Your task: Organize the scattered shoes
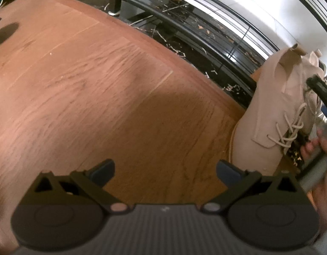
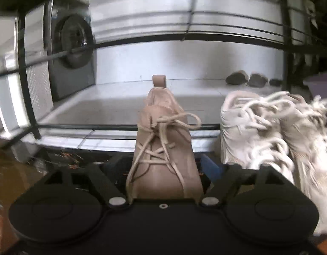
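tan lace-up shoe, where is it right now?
Right wrist view, centre: the tan shoe sits between the right claw's fingers, white sneakers immediately right, black rack rail behind.

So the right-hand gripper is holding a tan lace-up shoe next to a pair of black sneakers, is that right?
Not quite. The right gripper does hold the tan lace-up shoe, but the sneakers beside it are white, not black. The right wrist view shows this.
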Tool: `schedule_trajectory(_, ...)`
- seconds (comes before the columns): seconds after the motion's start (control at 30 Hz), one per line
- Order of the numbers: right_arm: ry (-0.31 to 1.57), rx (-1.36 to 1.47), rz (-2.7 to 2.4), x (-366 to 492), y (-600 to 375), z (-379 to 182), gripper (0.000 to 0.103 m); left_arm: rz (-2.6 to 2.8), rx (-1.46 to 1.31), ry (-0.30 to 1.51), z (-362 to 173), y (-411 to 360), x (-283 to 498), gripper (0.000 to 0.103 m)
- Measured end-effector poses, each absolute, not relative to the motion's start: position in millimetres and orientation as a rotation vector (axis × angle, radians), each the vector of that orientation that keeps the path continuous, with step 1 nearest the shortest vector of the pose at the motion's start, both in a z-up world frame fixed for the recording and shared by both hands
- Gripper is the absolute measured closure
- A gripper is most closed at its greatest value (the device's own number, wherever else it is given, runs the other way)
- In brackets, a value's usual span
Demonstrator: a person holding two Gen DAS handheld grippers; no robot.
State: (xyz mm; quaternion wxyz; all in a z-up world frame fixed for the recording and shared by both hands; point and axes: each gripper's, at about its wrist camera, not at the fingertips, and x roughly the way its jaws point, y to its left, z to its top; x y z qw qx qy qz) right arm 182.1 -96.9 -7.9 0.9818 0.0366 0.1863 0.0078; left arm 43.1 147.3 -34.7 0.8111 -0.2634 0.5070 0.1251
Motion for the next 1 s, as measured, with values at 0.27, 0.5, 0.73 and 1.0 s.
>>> schedule_trajectory(0.27, 0.364, -0.046, 0.343, 80.5, -60.5, 12.1, 0.011, 0.256, -0.577, 1.067, -28.3, 145.9, 39.6, 0.001)
schedule_trajectory(0.5, 0.556, -0.137, 0.293, 112.5, -11.3, -22.8, 0.026, 0.270, -0.575, 1.048, -25.1, 148.8, 37.9, 0.001)
schedule_trajectory(0.73, 0.594, -0.120, 0.365, 119.1, -12.4, -23.9, 0.065, 0.268, -0.577, 1.061, -26.1, 148.5, 40.3, 0.001)
schedule_trajectory(1.0, 0.495, 0.156, 0.330, 129.5, -35.0, 0.0, 0.067, 0.265, -0.587, 1.068, -27.9, 147.9, 42.1, 0.001)
